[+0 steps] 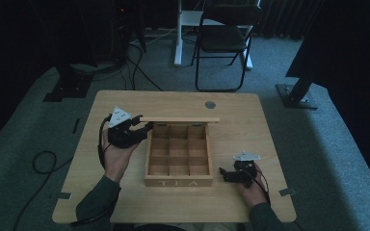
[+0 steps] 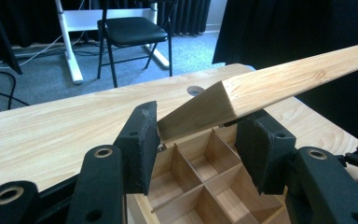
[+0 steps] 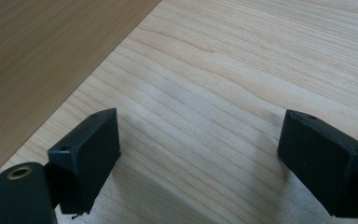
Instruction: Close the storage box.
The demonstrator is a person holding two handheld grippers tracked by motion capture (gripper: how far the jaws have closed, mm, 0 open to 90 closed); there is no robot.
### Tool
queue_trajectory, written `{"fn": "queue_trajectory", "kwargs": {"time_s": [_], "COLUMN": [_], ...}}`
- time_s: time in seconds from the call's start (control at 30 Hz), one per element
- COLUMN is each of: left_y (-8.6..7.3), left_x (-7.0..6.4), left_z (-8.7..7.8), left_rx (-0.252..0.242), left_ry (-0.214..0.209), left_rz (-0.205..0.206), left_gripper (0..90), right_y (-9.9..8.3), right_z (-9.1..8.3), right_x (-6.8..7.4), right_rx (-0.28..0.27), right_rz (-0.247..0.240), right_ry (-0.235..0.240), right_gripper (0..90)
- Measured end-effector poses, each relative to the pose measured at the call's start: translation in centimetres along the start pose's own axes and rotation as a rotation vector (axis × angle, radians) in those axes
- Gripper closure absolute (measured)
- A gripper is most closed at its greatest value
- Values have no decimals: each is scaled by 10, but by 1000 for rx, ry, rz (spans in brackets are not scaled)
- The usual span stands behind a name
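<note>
- At the left of the box, high view: your left gripper (image 1: 142, 129) sits at the rear left corner of the tea box (image 1: 178, 181), its jaws pointing right toward the hinge end of the lid (image 1: 179, 120). In the left gripper view the two black pads (image 2: 139, 142) stand spread on either side of the lid's corner (image 2: 205, 109); they flank the wood, but you cannot tell whether either pad actually presses on it.
- Lid, axis: raised, seen edge-on in the high view, with its long axis running left to right across the table (image 1: 125, 202) above the back wall of the box. The coming move turns on this relation: the lid's near end lies straight ahead of your left gripper, between the pads and slightly above them, so the left hand is by far the nearer one.
- Box interior, centre: nine open compartments (image 1: 178, 151), all bare as far as the dim light shows; the front wall carries the word TEA.
- Right of the box: your right gripper (image 1: 227, 174) rests low on the table, just beside the front right corner of the box and well apart from the lid. Its jaws are spread wide and hold nothing; the right gripper view has bare tabletop (image 3: 242, 84) between them, with a darker wooden face (image 3: 42, 60) at its upper left, likely the box wall.
- Judgement: the lid work belongs to your left hand; the right is placed to steady the box.
</note>
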State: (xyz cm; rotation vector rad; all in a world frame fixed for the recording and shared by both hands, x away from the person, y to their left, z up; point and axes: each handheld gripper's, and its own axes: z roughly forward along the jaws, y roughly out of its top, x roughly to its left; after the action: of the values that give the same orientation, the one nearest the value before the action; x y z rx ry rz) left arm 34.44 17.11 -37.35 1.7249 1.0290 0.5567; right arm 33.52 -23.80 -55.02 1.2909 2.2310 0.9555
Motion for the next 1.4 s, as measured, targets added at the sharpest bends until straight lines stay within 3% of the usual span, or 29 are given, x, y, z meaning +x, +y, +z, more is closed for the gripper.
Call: {"fn": "queue_trajectory", "kwargs": {"time_s": [0.37,1.4], "left_y": [-6,-31], "left_x": [-4,-9], "left_z": [-7,-15], "left_rx": [3,7], "left_ry": [-15,-49], "left_rz": [19,-12], "left_gripper": [470,448], "right_y": [0,0], "right_z": [0,0], "right_x": [0,0], "right_rx": [0,-2], "right_rz": [-2,0], "right_ry": [0,0], "right_gripper": [124,124]}}
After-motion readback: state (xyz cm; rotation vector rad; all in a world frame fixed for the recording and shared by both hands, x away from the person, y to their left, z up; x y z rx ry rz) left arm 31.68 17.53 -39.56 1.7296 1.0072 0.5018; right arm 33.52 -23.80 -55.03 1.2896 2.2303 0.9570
